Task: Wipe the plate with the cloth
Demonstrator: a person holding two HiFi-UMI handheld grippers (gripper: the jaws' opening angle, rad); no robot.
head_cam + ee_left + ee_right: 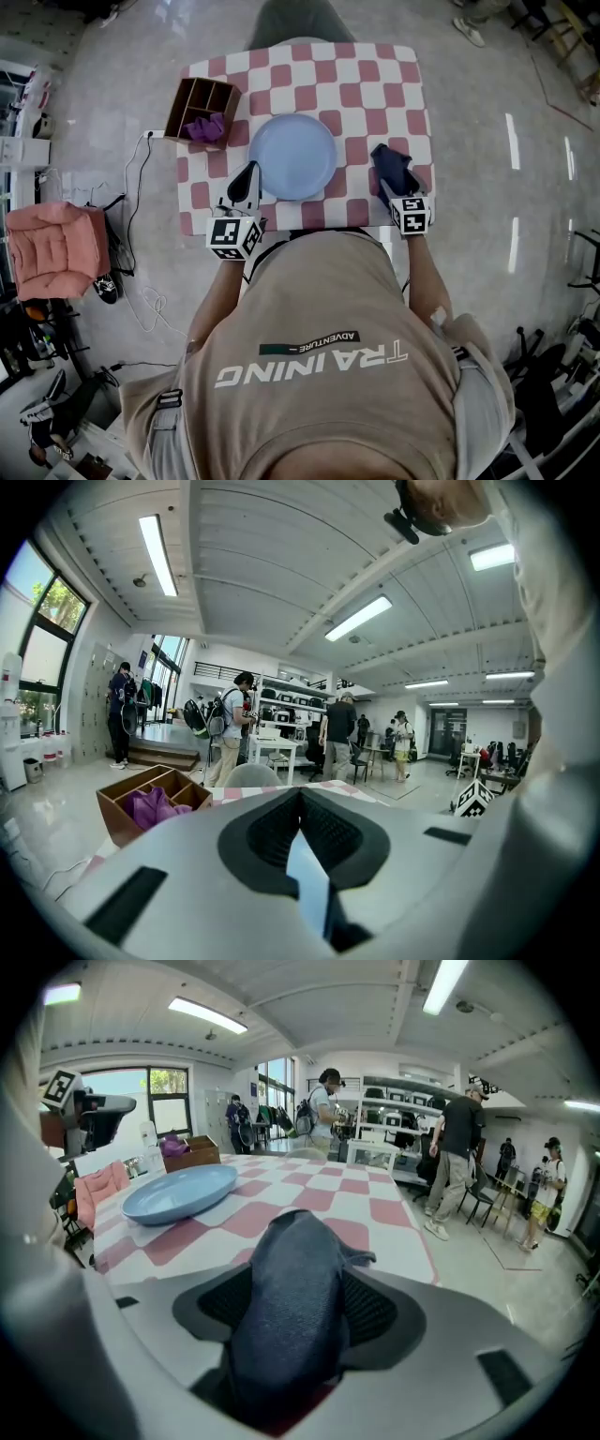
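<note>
A round light-blue plate (292,155) lies in the middle of the red-and-white checked table (375,66). My left gripper (246,184) is at the plate's near left edge, jaws nearly together, with a thin blue strip of the rim (309,874) pinched between them. A dark blue cloth (390,165) lies bunched on the table to the right of the plate. My right gripper (397,187) is over the cloth's near end. In the right gripper view the cloth (291,1288) runs between the wide-apart jaws, with the plate (178,1192) off to the left.
A wooden compartment box (202,110) holding a purple rag (206,128) stands at the table's far left corner. A pink cushioned chair (56,248) and cables are on the floor to the left. Several people stand by shelves in the room behind.
</note>
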